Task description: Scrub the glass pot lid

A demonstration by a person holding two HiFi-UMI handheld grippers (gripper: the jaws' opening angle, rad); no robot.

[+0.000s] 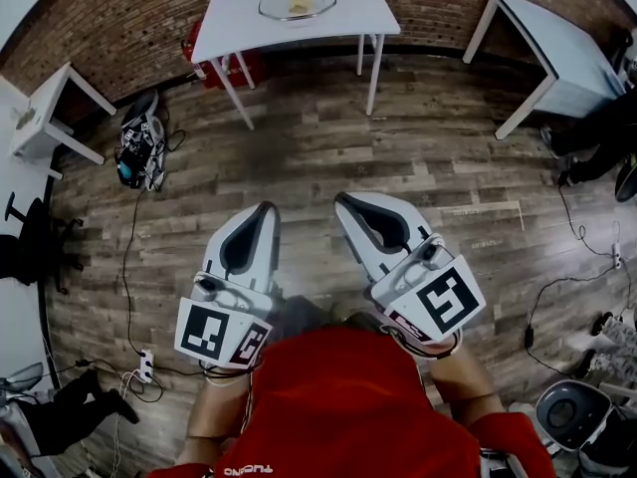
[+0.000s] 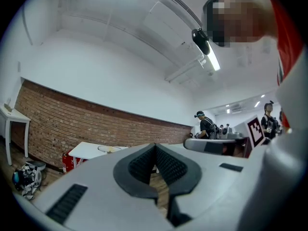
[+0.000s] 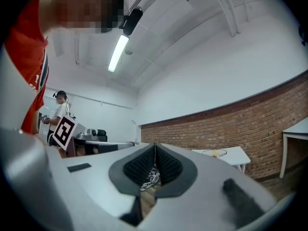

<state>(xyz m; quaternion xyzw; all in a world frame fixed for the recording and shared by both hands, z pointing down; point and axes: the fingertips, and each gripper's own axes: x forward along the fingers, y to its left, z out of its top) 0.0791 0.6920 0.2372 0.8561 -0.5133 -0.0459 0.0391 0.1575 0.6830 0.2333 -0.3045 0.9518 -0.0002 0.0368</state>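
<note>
Left gripper (image 1: 265, 212) and right gripper (image 1: 345, 203) had jaws closed, empty; glass pot lid (image 1: 297, 2) lay on white table (image 1: 231, 23) well ahead; approach stage, likely needing a walk closer

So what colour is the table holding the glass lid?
White table, clearest in the head view.

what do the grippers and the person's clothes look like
Both the left gripper and right gripper are white tapered shells with black ribbed pads, each carrying a cube with black-and-white square markers. The person wears a red top.
</note>
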